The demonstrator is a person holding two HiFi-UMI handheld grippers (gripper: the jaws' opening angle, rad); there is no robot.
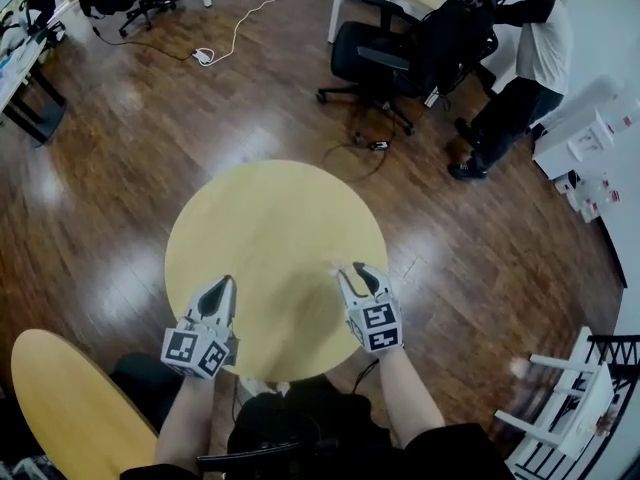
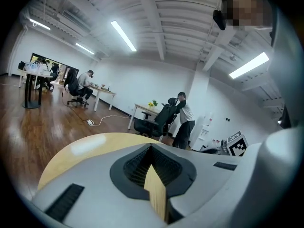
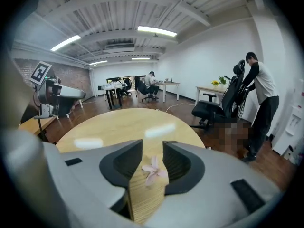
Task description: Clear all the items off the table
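Room: open office with a dark wooden floor (image 1: 120,168); the round pale-yellow wooden worktop (image 1: 270,218) stands in the middle of it.
Near left: second yellow round table (image 1: 70,408), apart from the worktop, only its edge in view.
Left gripper: the left gripper (image 1: 224,283) lies over the near left edge of the worktop, pointing far; its jaws are pressed together at the tips with nothing between them.
Worktop surface: bare across its left, middle and far parts in every view.
Task's thing: one small pink flower (image 3: 153,169) with loose petals lies flat on the worktop at the near right, right between the right gripper's jaws.
Right gripper: the right gripper (image 1: 348,268) is tilted down at the flower; its jaws stand spread on either side of it, and the pads do not press on the petals.
Far right: black office chair (image 1: 400,58) and a person in a white top (image 1: 520,68), well apart from the worktop.
Done: nearly everything, judging by the empty surface.
Left: the flower appears to be the last item; it is light and thin, so closing low on it and carrying it off remains.
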